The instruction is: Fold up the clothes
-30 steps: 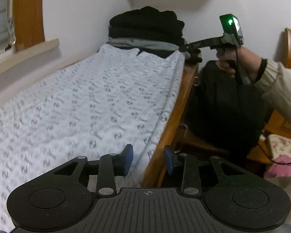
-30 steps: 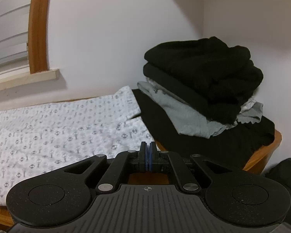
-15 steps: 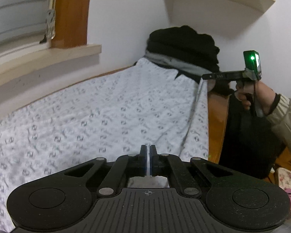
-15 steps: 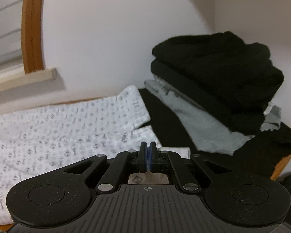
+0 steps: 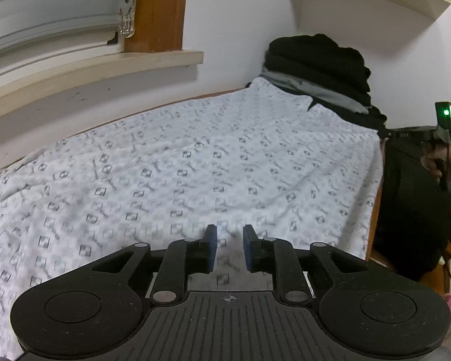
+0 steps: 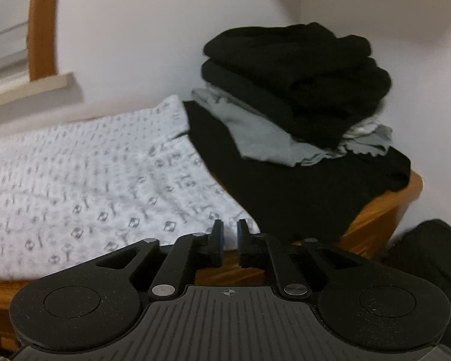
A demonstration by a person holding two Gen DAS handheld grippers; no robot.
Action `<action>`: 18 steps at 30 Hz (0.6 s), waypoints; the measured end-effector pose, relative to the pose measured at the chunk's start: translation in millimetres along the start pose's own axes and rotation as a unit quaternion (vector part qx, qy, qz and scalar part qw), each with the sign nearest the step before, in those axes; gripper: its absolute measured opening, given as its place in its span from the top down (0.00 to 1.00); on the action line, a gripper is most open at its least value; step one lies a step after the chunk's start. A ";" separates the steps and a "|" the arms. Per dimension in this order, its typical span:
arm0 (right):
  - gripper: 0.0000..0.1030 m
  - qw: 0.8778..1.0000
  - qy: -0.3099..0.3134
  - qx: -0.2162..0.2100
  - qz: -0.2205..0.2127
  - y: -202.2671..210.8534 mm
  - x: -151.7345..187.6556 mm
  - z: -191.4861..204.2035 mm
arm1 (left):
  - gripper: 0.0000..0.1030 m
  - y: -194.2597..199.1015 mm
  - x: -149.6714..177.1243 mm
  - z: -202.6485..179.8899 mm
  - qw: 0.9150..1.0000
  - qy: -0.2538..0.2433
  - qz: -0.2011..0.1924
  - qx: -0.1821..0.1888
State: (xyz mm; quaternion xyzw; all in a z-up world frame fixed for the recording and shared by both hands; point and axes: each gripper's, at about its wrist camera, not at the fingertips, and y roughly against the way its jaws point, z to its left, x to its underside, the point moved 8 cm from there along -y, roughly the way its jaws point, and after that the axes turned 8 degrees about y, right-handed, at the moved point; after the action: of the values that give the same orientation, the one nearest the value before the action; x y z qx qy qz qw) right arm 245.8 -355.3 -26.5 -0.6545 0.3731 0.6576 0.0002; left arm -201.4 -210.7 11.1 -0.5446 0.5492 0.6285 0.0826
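Note:
A white patterned garment (image 5: 195,165) lies spread flat over the wooden table, its right edge hanging over the side. It also shows in the right wrist view (image 6: 90,180). My left gripper (image 5: 229,246) is open and empty just above the garment's near part. My right gripper (image 6: 229,234) is slightly open and empty at the garment's near corner, by the table edge. The right gripper also shows in the left wrist view (image 5: 406,134), at the garment's far right corner.
A pile of folded black and grey clothes (image 6: 291,96) sits at the table's far end, against the wall. The wooden table edge (image 6: 385,210) shows at right. A window sill (image 5: 90,69) runs along the left wall. A black bag (image 5: 412,210) stands beside the table.
Both grippers were shut half a second ago and have now opened. The garment edge has been let go and lies flat. The left gripper has moved in over the garment.

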 end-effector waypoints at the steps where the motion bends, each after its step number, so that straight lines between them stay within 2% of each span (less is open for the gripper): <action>1: 0.87 1.000 -0.005 -0.002 -0.006 1.2 -3.0 1.5 | 0.72 1.3 1.4 -0.5 1.000 0.000 0.000 0.000; 2: 0.87 1.000 -0.004 -0.006 -0.012 2.4 -6.4 6.2 | 0.67 3.2 2.8 -1.0 1.000 -0.001 -0.002 -0.002; 5: 0.84 0.999 0.012 -0.021 -0.027 5.3 -16.0 27.3 | 0.61 8.6 7.7 -1.4 1.000 0.000 -0.006 -0.005; 7: 0.75 0.998 0.024 -0.044 -0.035 6.6 -21.4 47.0 | 0.56 13.2 10.2 1.1 1.000 0.004 -0.011 -0.011; 9: 0.74 0.996 0.033 -0.071 -0.041 9.7 -24.5 68.0 | 0.52 19.3 10.8 7.0 1.000 0.010 -0.017 -0.021; 13: 0.74 0.990 0.054 -0.127 -0.040 21.5 -26.7 115.8 | 0.52 24.8 8.7 16.8 0.999 0.011 -0.017 -0.032; 18: 0.74 0.978 0.085 -0.185 -0.033 54.7 -23.4 166.6 | 0.63 9.9 1.5 14.8 0.999 -0.019 0.010 -0.030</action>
State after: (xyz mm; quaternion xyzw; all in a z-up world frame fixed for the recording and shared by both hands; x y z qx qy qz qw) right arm 79.0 -301.5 -2.1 -0.7086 0.2218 0.6568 -0.1315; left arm -217.7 -203.7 12.9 -0.5292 0.5337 0.6559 0.0702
